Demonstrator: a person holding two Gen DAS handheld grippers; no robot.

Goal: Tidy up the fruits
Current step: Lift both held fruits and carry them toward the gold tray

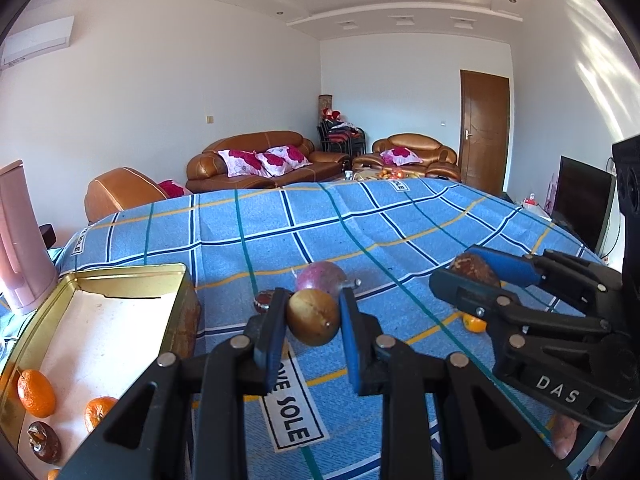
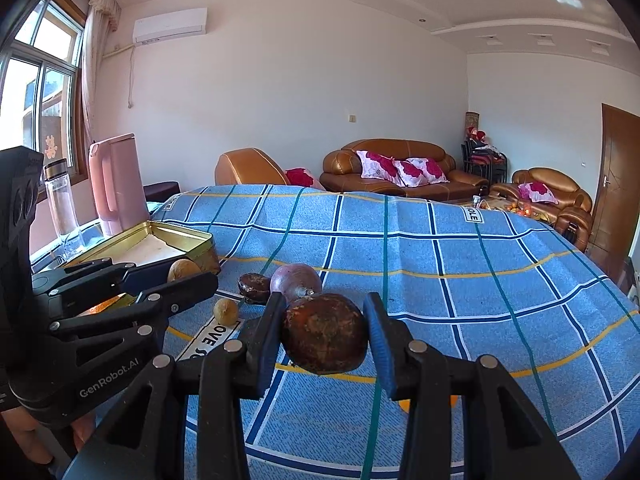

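My left gripper (image 1: 313,302) is shut on a small tan round fruit (image 1: 313,320), held just above the blue checked cloth (image 1: 400,224). My right gripper (image 2: 324,309) is shut on a larger dark brown fruit (image 2: 326,336). Each gripper shows in the other's view: the right gripper (image 1: 460,266) at the right, the left gripper (image 2: 189,275) at the left. On the cloth ahead lie a purple fruit (image 1: 322,276), a dark brown fruit (image 2: 254,286) and a small tan fruit (image 2: 226,311). A gold tin tray (image 1: 120,274) at the left holds two oranges (image 1: 36,394) and a dark fruit (image 1: 44,442).
A pink kettle (image 2: 118,184) and a glass bottle (image 2: 60,196) stand behind the tray near the window. An orange (image 1: 474,324) lies on the cloth beneath the right gripper. Brown leather sofas (image 1: 264,160) stand beyond the table's far edge.
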